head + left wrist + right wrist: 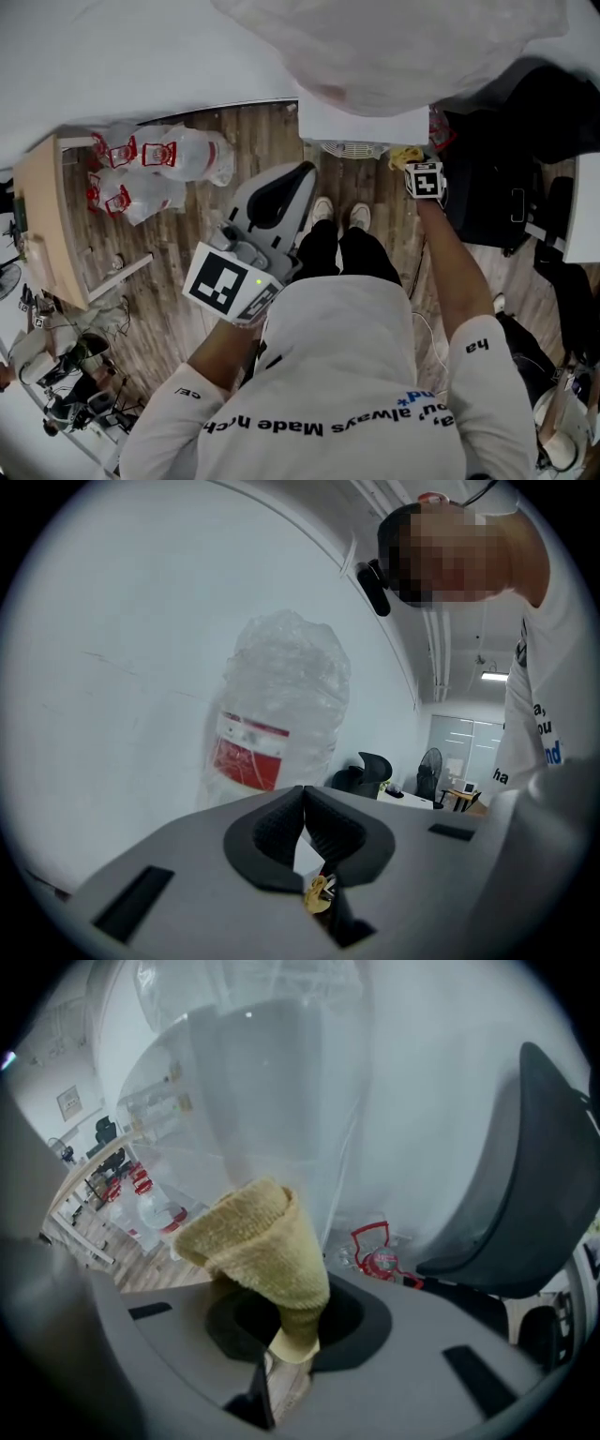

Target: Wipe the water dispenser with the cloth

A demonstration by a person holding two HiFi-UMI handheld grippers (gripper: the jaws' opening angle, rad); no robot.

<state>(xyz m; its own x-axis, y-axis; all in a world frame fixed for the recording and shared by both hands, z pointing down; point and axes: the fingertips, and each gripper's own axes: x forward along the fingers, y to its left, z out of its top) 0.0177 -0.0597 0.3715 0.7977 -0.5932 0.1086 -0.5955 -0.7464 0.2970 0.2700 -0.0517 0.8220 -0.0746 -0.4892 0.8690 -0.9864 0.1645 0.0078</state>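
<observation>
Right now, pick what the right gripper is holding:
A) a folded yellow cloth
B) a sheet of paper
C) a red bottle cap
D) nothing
A: in the right gripper view, the right gripper has its jaws closed on the yellow cloth, which sticks up from between them.

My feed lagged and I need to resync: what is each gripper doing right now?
Left gripper: jaws closed, nothing between them.
Right gripper: jaws closed on the folded yellow terry cloth.

Bright even indoor light, fisheye vignette at edges, near foreground blurred
</observation>
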